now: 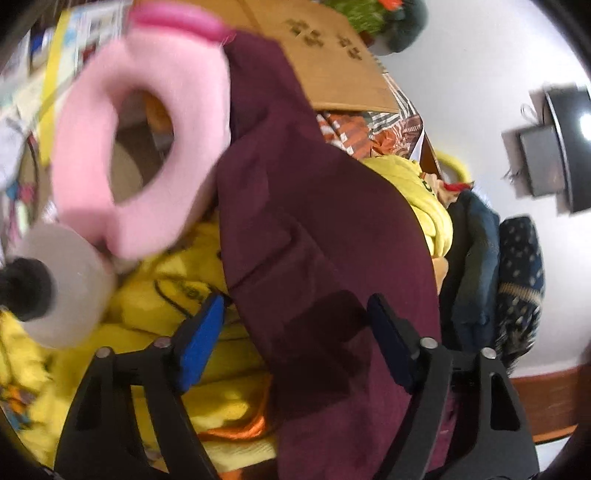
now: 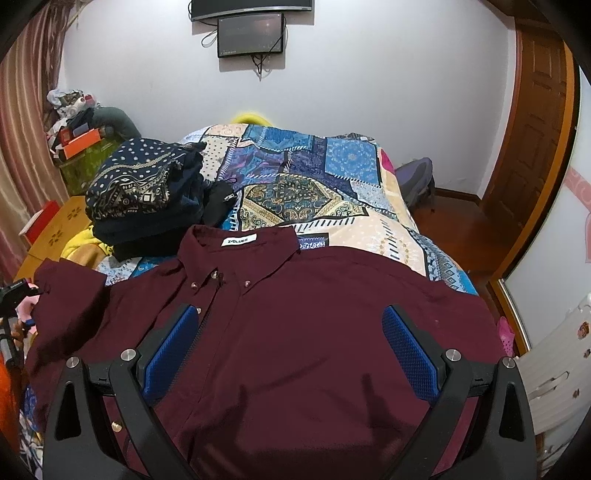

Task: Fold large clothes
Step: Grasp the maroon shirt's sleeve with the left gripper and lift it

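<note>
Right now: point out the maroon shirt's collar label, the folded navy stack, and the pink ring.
collar label (image 2: 239, 240), right wrist view, label centre
folded navy stack (image 2: 144, 188), right wrist view, patterned top
pink ring (image 1: 92, 155), left wrist view, left rim

A home bedroom: patchwork-covered bed (image 2: 332, 177), wall-mounted screen (image 2: 251, 35), wooden door (image 2: 535, 122).

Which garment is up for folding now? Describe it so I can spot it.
On the patchwork bedspread, nearest the camera, lies the maroon shirt, spread flat, collar away. Unlike the dark folded stack beside its collar, it is plain maroon with a white neck label.
</note>
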A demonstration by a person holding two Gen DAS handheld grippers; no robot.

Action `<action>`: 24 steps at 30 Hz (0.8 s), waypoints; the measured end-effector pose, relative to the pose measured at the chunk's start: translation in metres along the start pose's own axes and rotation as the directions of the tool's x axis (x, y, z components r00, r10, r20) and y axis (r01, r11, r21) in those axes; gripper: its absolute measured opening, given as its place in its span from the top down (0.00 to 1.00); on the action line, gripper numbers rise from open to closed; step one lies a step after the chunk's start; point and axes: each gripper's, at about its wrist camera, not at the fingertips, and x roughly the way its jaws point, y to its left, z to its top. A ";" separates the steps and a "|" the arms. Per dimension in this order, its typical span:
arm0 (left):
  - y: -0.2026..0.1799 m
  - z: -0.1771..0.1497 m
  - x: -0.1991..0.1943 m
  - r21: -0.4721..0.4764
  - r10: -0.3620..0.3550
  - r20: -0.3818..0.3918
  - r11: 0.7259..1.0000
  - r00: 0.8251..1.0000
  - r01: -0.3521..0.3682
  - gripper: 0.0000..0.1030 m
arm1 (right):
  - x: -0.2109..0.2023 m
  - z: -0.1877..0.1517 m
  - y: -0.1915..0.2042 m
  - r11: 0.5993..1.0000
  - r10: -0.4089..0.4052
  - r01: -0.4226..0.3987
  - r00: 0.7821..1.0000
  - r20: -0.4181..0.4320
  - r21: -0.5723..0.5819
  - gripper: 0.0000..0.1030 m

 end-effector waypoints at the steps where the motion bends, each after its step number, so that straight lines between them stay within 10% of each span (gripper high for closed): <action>1: 0.003 0.001 0.003 -0.019 -0.027 -0.009 0.999 1.000 0.027 0.34 | 0.001 0.000 0.001 1.000 0.001 -0.001 1.000 -0.003 0.000 0.04; 9: -0.021 -0.008 -0.005 0.120 0.107 0.092 0.986 0.990 -0.117 0.86 | 0.002 -0.001 0.007 1.000 0.002 -0.002 1.000 -0.007 -0.018 0.04; 14: -0.078 -0.027 -0.027 0.367 0.266 0.296 0.855 0.917 -0.367 0.94 | -0.002 -0.002 0.007 1.000 0.004 -0.003 1.000 0.005 -0.011 0.04; 24: -0.184 -0.079 -0.107 0.579 -0.006 0.396 0.778 0.918 -0.244 0.96 | -0.020 -0.004 -0.001 1.000 0.004 -0.005 0.998 0.064 0.006 0.04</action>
